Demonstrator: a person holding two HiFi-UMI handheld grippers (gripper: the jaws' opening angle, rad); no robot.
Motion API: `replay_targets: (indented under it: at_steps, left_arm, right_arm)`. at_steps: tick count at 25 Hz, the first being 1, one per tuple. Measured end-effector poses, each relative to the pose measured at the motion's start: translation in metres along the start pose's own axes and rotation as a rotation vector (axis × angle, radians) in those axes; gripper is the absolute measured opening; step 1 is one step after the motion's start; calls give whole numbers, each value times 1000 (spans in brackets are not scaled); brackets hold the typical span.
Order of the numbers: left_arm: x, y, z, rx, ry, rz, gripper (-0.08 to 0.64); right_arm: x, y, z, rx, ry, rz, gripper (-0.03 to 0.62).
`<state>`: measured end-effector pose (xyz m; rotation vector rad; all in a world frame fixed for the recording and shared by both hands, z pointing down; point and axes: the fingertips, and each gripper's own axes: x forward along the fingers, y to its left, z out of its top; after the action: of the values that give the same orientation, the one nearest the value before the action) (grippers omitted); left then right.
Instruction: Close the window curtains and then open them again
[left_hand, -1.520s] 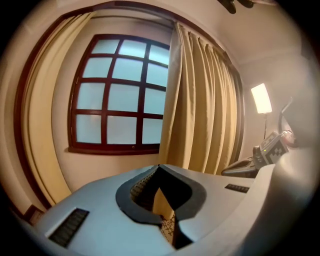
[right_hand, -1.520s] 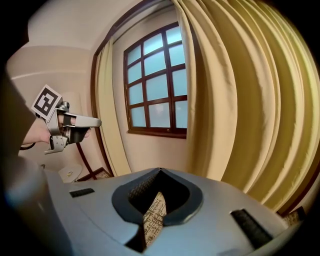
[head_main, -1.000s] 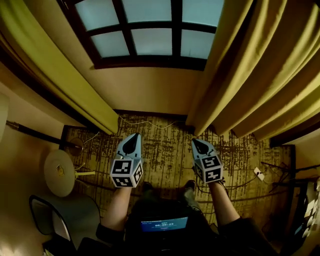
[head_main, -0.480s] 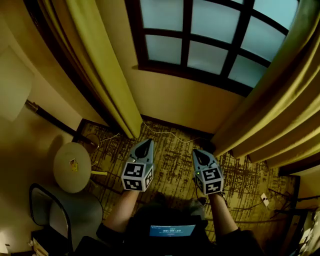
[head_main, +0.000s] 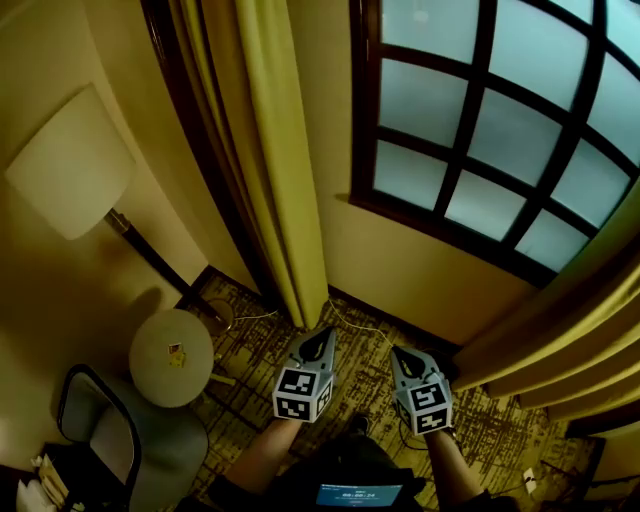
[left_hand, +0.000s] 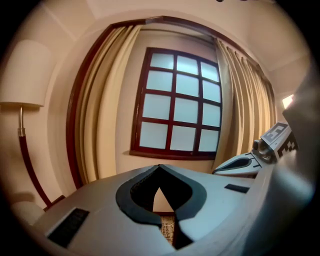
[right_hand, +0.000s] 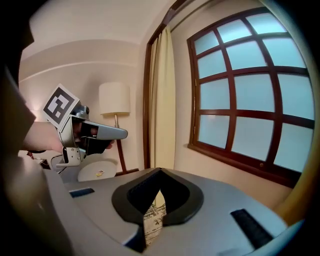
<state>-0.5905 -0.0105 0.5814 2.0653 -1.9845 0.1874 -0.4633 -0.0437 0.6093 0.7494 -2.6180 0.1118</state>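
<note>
- no brand names or readable print anywhere. the only "labels" are the black-and-white square markers on each gripper's cube, and those are patterns, not letters
- small blue-lit screen (head_main: 358, 494) at the bottom of the head view has pale digits on it, too small to read
- tiny card (head_main: 176, 352) on the round pale side table (head_main: 160, 365) has a reddish spot, print unreadable
- left gripper (head_main: 320, 336): jaws pressed together, nothing pinched, tips a bit short of the curtain hem
- right gripper (head_main: 400, 352): jaws also pressed together and empty, level with the left one
- left mustard-yellow curtain (head_main: 270, 150) hangs bunched at the left edge of the dark-framed grid window (head_main: 490, 130), reaching the patterned carpet (head_main: 250, 330)
- right mustard-yellow curtain (head_main: 560, 320) is bunched on the other side, cut off by the picture edge
- the panes are frosted-looking, nothing visible through them
- white-shaded floor lamp (head_main: 70, 165) stands left of the window, its base hidden behind the table
- grey chair (head_main: 130, 430) is partly cropped at the bottom left
</note>
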Motion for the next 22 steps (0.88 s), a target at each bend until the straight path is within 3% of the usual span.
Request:
replay_targets:
  at_steps: [8, 22]
  left_arm:
    - [30, 42, 42, 10, -39, 100, 0]
    - [86, 70, 93, 52, -110, 145, 0]
  right_arm:
    - [60, -6, 58, -65, -61, 121, 9]
    - [125, -12, 129, -147, -146, 231, 9]
